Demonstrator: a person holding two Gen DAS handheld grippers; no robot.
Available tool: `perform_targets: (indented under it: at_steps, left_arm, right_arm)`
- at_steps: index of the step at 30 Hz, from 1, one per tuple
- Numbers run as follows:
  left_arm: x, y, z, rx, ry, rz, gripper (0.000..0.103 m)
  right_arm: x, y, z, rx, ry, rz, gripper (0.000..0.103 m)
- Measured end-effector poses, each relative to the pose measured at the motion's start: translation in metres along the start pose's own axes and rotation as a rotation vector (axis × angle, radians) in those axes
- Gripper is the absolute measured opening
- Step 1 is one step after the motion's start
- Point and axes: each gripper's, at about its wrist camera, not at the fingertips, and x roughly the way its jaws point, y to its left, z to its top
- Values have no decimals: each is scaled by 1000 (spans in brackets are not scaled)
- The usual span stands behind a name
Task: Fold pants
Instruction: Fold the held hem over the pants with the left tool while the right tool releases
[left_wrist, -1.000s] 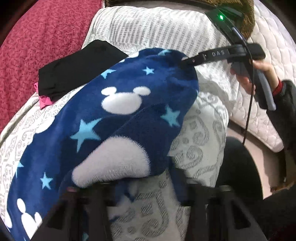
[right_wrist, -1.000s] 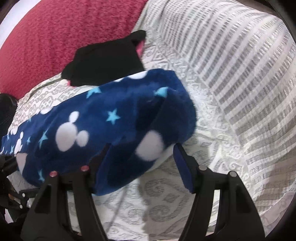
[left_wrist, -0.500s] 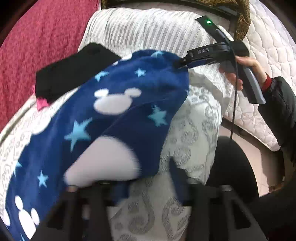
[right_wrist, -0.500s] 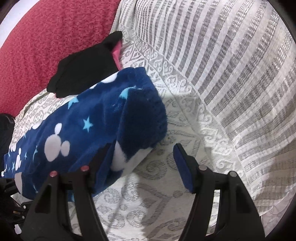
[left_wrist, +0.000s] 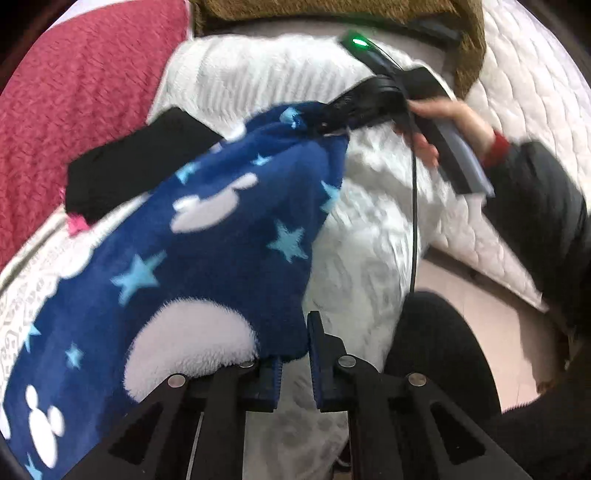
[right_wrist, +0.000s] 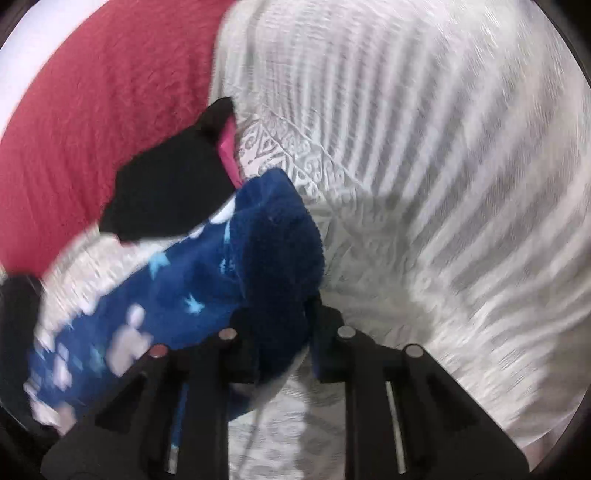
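Right wrist: right gripper just closed, pinching pants

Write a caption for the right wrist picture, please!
Right tongs, just closed, pinch the fluffy blue star pants on the patterned white bedspread.

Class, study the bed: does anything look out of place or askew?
Yes. A black garment lies on the white bedspread with a pink piece poking out beneath it, askew. The blue pants hang bunched, not flat.

A bed under a white-grey patterned cover; red blanket left of it, quilted mattress right, pinkish floor below.
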Motion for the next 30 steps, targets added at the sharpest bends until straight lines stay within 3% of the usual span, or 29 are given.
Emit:
perform_targets:
  at_steps: [3, 5, 8, 14, 18, 20, 24, 25, 26, 27, 28, 30]
  left_arm:
    - [13, -2, -8, -15, 10, 3, 11]
    - [12, 0, -8, -36, -2, -5, 11]
    - [5, 4, -6, -57, -21, -21, 11]
    - [8, -2, -5, -45, -29, 0, 11]
    - [11, -5, -6, -30, -13, 16, 11]
    - [11, -6, -6, -31, -10, 22, 11]
    - [11, -5, -7, -53, -10, 17, 11]
    - [12, -5, -7, -57, -10, 17, 11]
    - [12, -5, -7, -60, -10, 17, 11]
    - [12, -5, -7, -62, -9, 17, 11]
    - [12, -6, -7, -58, -8, 18, 11]
    - [12, -8, -6, -42, -7, 24, 11]
  right_arm:
    - [27, 9, -9, -163, 118, -178, 38]
    - [27, 11, -14, -220, 107, -207, 50]
    - [6, 1, -9, -182, 62, -191, 59]
    - [3, -32, 5, 14, 75, -41, 59]
    - [18, -16, 26, -32, 55, -74, 60]
    - [22, -8, 44, -78, 25, -97, 72]
    - [53, 6, 79, -134, 46, -109, 73]
    - [65, 5, 86, -119, 70, -89, 73]
    - [79, 3, 91, -91, 104, -73, 66]
    - [87, 2, 92, -71, 125, -65, 18]
    - [94, 1, 92, -48, 151, -42, 19]
    - [80, 8, 92, -38, 71, -60, 19]
